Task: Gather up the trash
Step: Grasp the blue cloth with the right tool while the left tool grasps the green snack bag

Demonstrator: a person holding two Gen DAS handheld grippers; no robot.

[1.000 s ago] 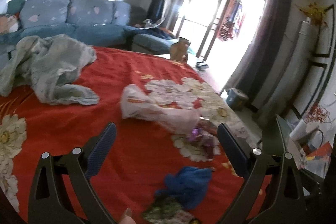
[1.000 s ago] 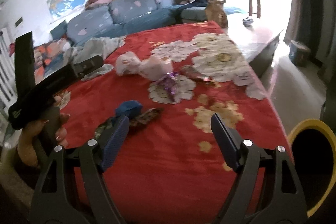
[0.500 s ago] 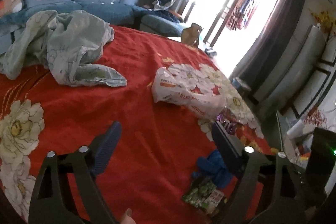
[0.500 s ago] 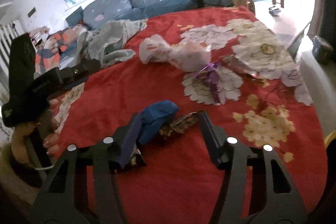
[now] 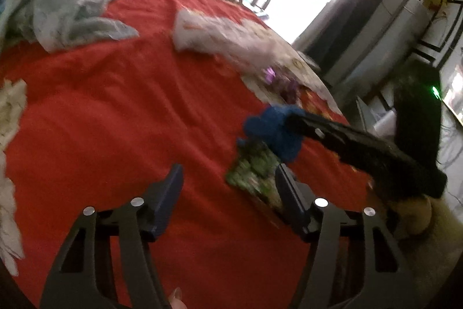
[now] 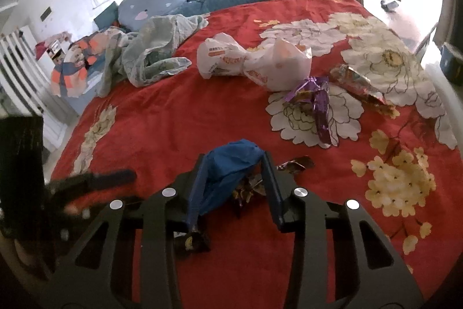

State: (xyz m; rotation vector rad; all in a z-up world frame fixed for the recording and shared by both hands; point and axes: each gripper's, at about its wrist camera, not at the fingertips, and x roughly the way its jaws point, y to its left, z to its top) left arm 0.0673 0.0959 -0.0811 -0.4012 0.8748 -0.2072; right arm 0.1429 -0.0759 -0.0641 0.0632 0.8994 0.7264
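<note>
On top of the big red blanket with white flowers [image 6: 179, 118], near its front edge, sits a soft, crumpled blue wad of trash [image 6: 231, 167]. The right gripper [image 6: 235, 178] has its two fingers pressed against both sides of the blue wad, so it looks clamped on it. The left gripper [image 5: 228, 193] is spread apart and holds nothing, just beside a flat green snack wrapper [image 5: 253, 168] that lies under the blue wad.

The blue wad looks very light and squishy, so I think it will bend but not break. A grab around its fat middle should work best. Farther up the blanket from the blue wad lie a white plastic bag [image 6: 254, 62] and a shiny purple wrapper [image 6: 314, 102], both thin and crinkly and maybe slippery.
</note>
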